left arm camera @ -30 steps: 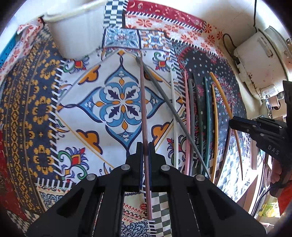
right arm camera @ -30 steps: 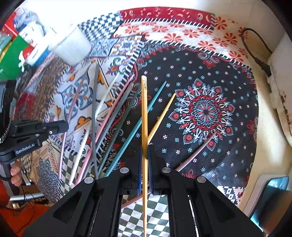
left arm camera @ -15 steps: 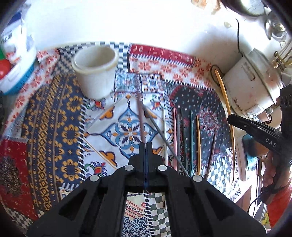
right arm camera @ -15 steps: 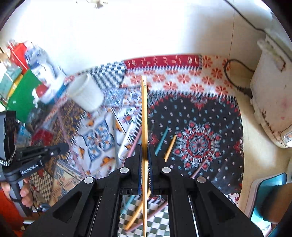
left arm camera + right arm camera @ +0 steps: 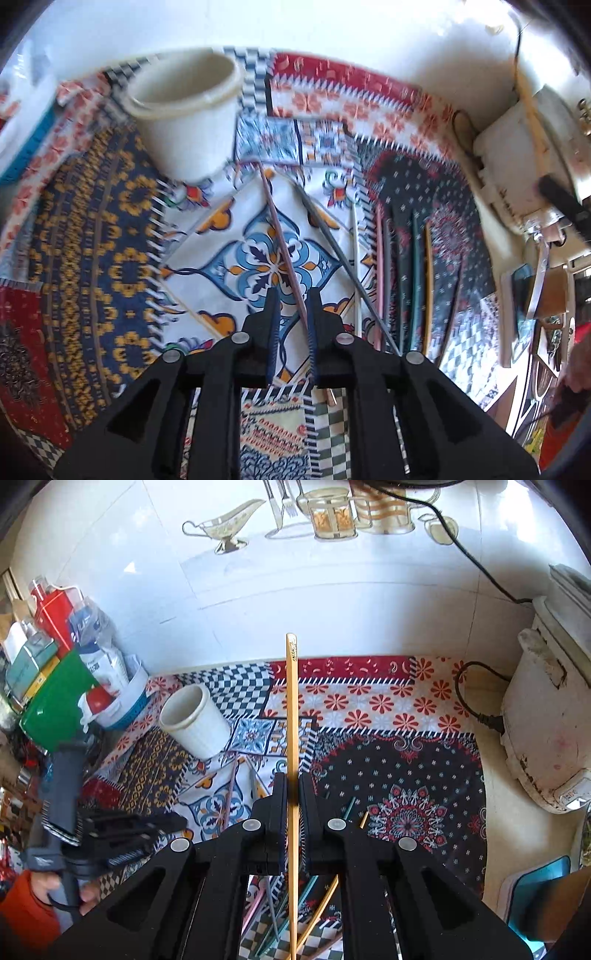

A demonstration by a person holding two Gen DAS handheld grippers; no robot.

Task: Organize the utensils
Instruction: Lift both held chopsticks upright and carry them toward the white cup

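Patchwork-patterned cloth point(image 5: 388, 709) over the table, white tiled wall point(image 5: 332, 602) behind, off-white appliance point(image 5: 546, 716) at right. Left gripper point(image 5: 291, 306) just been parting, mauve chopstick point(image 5: 280, 240) loose between, perhaps grazing one pad. Right gripper point(image 5: 291, 794) clamped on yellow chopstick point(image 5: 291, 709), lifted. White cup point(image 5: 195, 723) left of centre; remaining chopsticks point(image 5: 402, 273) flat on the cloth.

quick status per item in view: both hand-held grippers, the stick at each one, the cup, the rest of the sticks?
Left hand-held gripper: jaws just opened, apart.
Mauve chopstick: between the left jaws, leaning against one pad, not clamped.
Right hand-held gripper: shut on the yellow chopstick, lifted clear of the cloth.
White cup: upright, empty as far as visible.
Remaining chopsticks: lying loose on the patterned cloth.
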